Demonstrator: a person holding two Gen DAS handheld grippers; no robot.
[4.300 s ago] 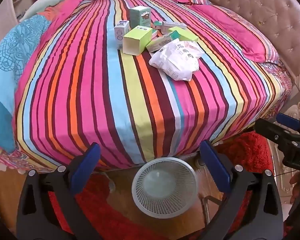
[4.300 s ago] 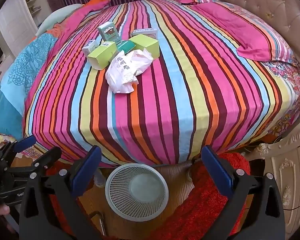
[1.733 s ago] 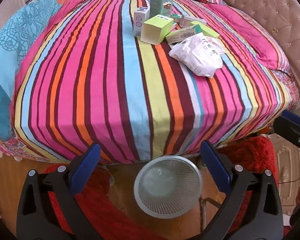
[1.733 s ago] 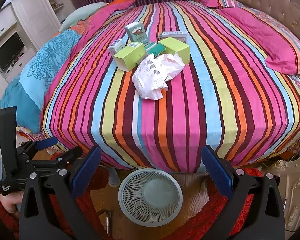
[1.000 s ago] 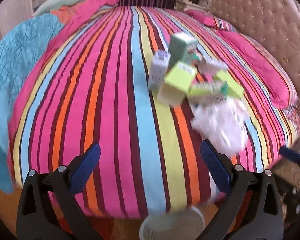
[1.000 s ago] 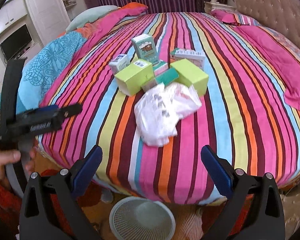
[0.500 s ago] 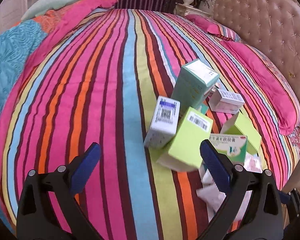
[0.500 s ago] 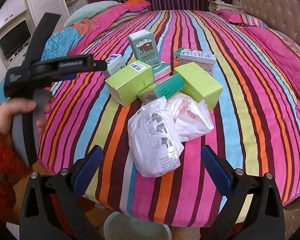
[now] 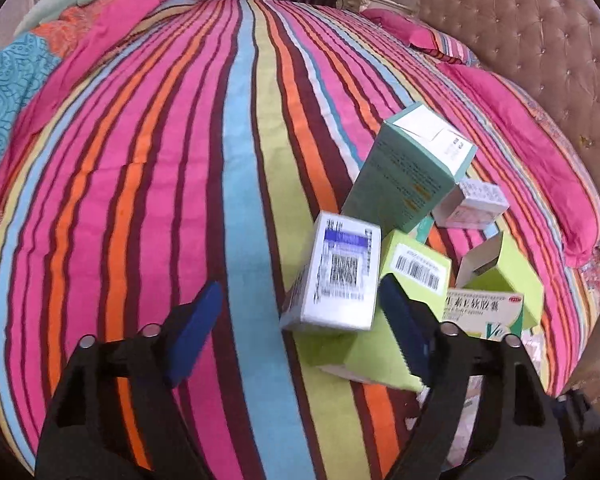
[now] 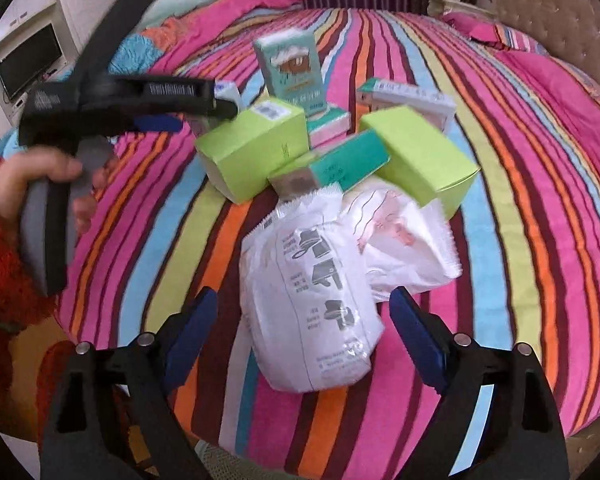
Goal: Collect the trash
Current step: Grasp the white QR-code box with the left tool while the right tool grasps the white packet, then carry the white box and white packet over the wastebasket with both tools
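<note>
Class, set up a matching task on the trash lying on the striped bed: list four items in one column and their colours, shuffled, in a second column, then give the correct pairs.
Items
1. Upright box with the bear picture
2. Crinkled plastic bag
3. Box with the barcode sticker beside the left gripper
4. Long box leaning on the bag

Colours
A. white with grey print
B. lime green
C. dark teal with a white end
D. pale mint green

Pairs: 1-D, 2-A, 3-B, 4-C

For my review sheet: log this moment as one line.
phase: reaching | left tongs: closing by white box, no grip | right tongs: closing around white bag, no grip
</note>
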